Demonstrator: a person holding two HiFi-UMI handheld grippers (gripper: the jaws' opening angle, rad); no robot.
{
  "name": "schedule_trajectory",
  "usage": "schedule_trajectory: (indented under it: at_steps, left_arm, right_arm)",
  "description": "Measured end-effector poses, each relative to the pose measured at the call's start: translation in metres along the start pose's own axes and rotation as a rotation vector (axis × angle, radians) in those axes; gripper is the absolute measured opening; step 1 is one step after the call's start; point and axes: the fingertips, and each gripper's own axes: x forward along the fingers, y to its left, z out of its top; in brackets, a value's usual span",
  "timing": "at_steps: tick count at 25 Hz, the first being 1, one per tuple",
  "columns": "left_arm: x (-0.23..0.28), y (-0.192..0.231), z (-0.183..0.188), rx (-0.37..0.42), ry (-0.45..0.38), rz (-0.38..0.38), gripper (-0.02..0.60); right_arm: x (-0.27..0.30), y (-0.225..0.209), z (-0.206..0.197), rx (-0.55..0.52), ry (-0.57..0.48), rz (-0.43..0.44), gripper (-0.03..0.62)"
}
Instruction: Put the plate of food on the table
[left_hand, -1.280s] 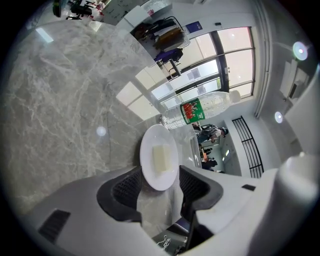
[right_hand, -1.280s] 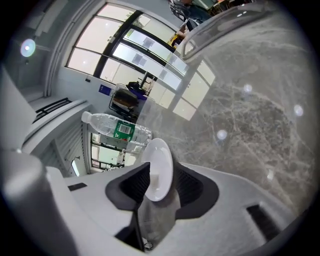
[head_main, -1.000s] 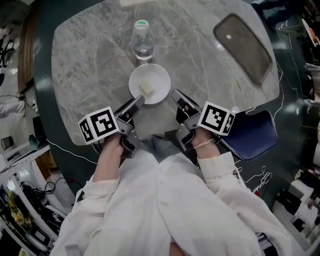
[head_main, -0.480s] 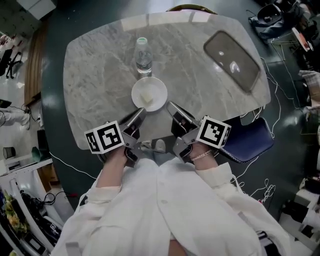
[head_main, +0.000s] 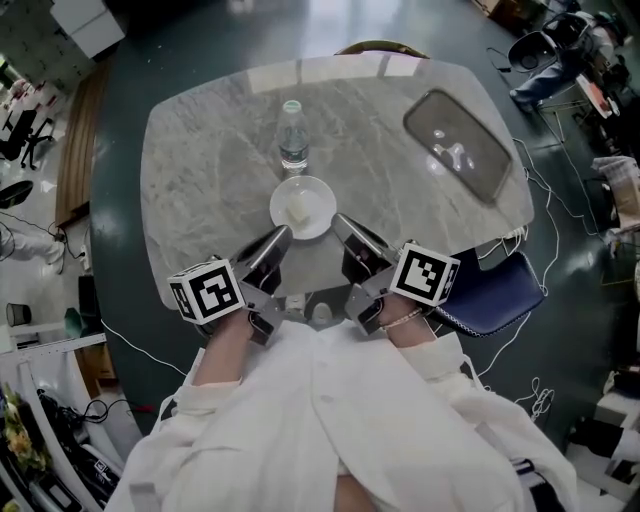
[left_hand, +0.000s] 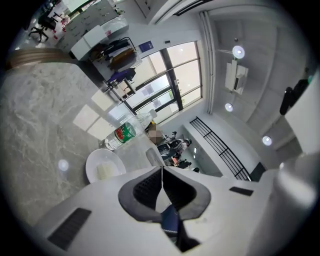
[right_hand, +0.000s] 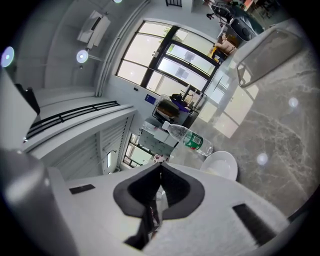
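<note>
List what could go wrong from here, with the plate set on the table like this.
1. The bottle stands close behind the plate; a push forward on the plate could tip it.
2. The shut left gripper and right gripper point at the plate's near rim; a stray move might slide it.

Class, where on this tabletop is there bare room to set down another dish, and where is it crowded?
Bare marble fills the table's left side, beside the water bottle and plate, and the strip between bottle and dark tray. Crowded: the middle, plate close before bottle.
</note>
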Motion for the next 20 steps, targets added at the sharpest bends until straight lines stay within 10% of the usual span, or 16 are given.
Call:
schedule_trajectory:
  at_steps: [20]
  left_arm:
    - [0.004,-0.018,-0.011,-0.028,0.03,-0.052,0.017]
  right_arm:
    - [-0.016,0.011,-0.012,-0.021,0.021,0.003,0.003]
